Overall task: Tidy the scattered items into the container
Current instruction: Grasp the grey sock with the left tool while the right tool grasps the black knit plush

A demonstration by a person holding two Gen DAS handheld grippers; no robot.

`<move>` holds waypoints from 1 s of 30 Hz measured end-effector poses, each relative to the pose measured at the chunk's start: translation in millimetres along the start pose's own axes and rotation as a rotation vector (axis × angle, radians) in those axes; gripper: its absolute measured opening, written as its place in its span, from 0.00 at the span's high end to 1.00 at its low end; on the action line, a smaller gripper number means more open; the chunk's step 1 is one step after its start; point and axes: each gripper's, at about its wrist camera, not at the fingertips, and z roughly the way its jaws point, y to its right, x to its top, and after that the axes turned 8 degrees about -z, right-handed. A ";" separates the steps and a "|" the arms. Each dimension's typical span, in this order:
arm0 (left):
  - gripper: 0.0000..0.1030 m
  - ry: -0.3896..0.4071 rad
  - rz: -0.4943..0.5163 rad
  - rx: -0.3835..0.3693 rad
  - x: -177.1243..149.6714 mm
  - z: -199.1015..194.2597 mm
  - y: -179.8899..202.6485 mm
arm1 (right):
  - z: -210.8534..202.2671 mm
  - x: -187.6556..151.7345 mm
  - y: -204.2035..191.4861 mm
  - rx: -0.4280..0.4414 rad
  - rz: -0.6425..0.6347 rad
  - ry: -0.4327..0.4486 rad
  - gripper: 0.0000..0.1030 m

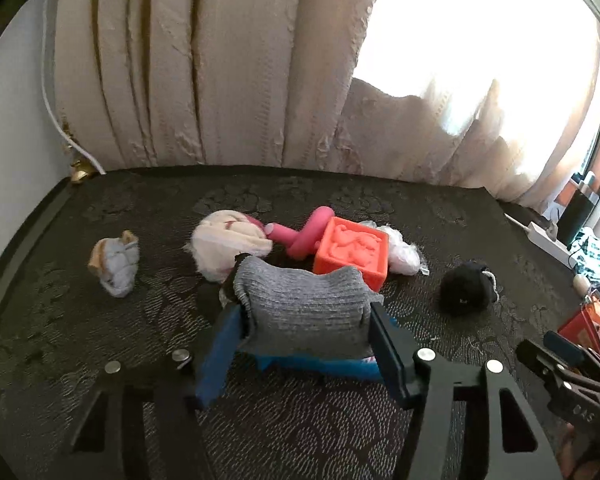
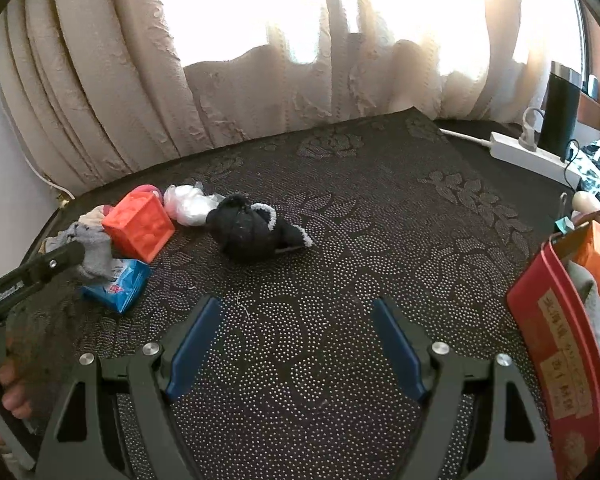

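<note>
Lying between the left gripper (image 1: 304, 320) fingers (image 1: 388, 344), the grey sock (image 1: 304, 304) is clamped at both sides above a blue packet (image 2: 118, 284). The right gripper (image 2: 296, 344) fingers stand apart over bare counter (image 2: 340, 240).

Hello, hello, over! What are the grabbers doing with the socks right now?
Left gripper shut on grey sock, above blue packet. Right gripper open, holding nothing. Red container at right. Orange block close behind the sock.
</note>
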 end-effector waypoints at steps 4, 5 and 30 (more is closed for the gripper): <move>0.37 0.024 -0.009 -0.004 2.3 -17.2 -2.0 | 3.3 0.3 2.3 0.015 0.002 -0.003 0.21; 0.37 0.031 -0.009 -0.009 2.8 -21.1 -1.6 | 3.7 0.3 2.7 0.020 0.003 -0.005 0.21; 0.37 0.032 0.003 -0.044 0.9 -33.2 4.4 | 88.4 50.6 -37.8 -0.033 -0.181 -0.138 0.51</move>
